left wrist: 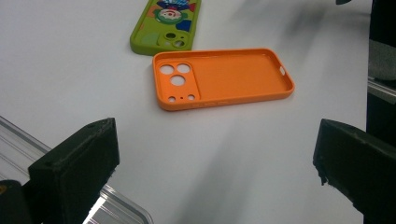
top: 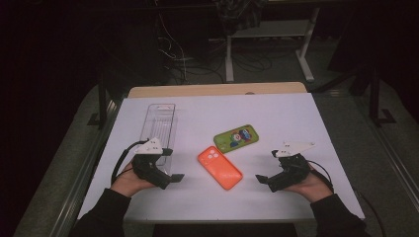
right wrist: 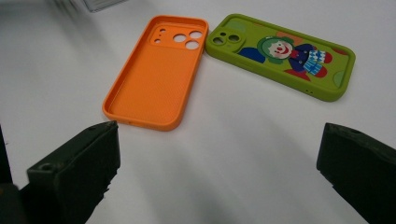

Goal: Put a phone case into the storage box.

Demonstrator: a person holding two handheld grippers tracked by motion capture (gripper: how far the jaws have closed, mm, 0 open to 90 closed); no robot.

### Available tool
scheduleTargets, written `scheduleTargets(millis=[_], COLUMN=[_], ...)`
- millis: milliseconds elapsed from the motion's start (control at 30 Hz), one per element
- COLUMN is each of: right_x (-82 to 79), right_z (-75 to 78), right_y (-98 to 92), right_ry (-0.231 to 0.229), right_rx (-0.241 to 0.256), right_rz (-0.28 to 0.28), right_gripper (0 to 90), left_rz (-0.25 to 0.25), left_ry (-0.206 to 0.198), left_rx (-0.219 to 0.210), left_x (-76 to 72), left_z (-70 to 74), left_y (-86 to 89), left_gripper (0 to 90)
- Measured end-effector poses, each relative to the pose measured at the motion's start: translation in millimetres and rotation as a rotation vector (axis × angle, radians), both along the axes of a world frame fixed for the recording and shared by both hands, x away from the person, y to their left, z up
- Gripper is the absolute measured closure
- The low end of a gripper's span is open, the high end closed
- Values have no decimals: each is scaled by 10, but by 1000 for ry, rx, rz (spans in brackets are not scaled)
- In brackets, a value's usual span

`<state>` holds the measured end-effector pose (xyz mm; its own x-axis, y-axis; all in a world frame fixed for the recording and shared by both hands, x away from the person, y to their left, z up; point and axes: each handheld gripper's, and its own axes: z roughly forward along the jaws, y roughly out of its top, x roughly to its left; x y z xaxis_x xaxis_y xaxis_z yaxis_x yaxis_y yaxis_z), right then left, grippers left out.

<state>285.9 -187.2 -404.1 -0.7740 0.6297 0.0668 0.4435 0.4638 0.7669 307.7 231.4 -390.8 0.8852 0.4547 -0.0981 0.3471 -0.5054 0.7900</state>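
An orange phone case (top: 220, 168) lies hollow side up in the middle of the white board (top: 276, 113). Touching its camera end is a green phone case (top: 236, 138), clown picture facing up. My left gripper (top: 173, 165) rests on the board left of the orange case, open and holding nothing. To the right of that case, my right gripper (top: 267, 166) is open too. In the left gripper view the orange case (left wrist: 224, 77) and green case (left wrist: 166, 23) lie ahead of the spread jaws. The right gripper view has the orange case (right wrist: 156, 74) and green case (right wrist: 280, 53) ahead as well.
A clear plastic container (top: 159, 123) stands lengthwise at the board's left, just behind my left hand; its rim (left wrist: 116, 207) runs by the left jaw. A wooden table edge (top: 217, 89) borders the board at the back. Desk legs and cables (top: 232, 59) stand on the floor beyond.
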Motion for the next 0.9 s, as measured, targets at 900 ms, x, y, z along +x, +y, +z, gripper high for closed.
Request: scheduleTargets(millis=[900], right_x=[103], right_z=[6], right_y=[155], right_ry=[30], right_rx=[-58], right_rz=[4], right_gripper=[0], left_rz=[4], left_ry=[10], left_rx=[-4], left_x=[2], left_z=[14], left_y=[-29], left_gripper=[15])
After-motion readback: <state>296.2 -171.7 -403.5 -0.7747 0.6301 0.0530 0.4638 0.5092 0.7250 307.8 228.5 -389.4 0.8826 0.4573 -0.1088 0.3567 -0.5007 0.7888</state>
